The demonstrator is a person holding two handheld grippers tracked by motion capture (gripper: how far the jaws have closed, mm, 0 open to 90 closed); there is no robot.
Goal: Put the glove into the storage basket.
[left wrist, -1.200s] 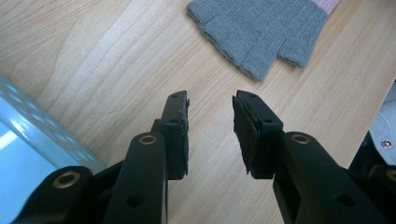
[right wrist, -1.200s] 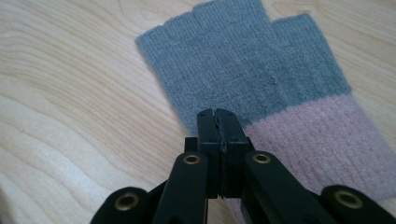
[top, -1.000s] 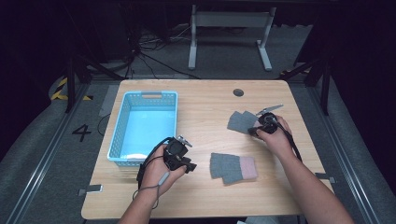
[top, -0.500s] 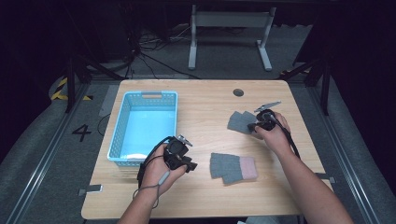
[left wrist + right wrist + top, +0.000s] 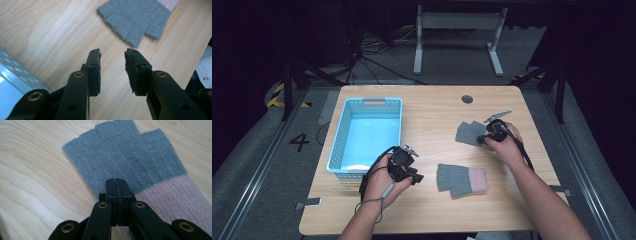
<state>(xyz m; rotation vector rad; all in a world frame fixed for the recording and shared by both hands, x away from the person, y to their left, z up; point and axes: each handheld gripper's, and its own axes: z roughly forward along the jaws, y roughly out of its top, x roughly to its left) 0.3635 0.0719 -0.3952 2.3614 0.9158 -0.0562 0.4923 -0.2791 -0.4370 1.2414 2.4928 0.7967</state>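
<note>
Here, on a pale wood worktop [image 5: 432,210], nearest the lower edge: left hand-held gripper [image 5: 412,176], jaws parted over bare wood, just right of the blue basket [image 5: 341,150]. Right of the basket, beyond that gripper: one grey-and-pink fingerless glove [image 5: 461,179], lying flat. Farther right of the basket and farther back: right hand-held gripper [image 5: 116,185], jaws pressed together on the edge of a second grey-and-pink glove [image 5: 130,162], fingers pointing away.
</note>
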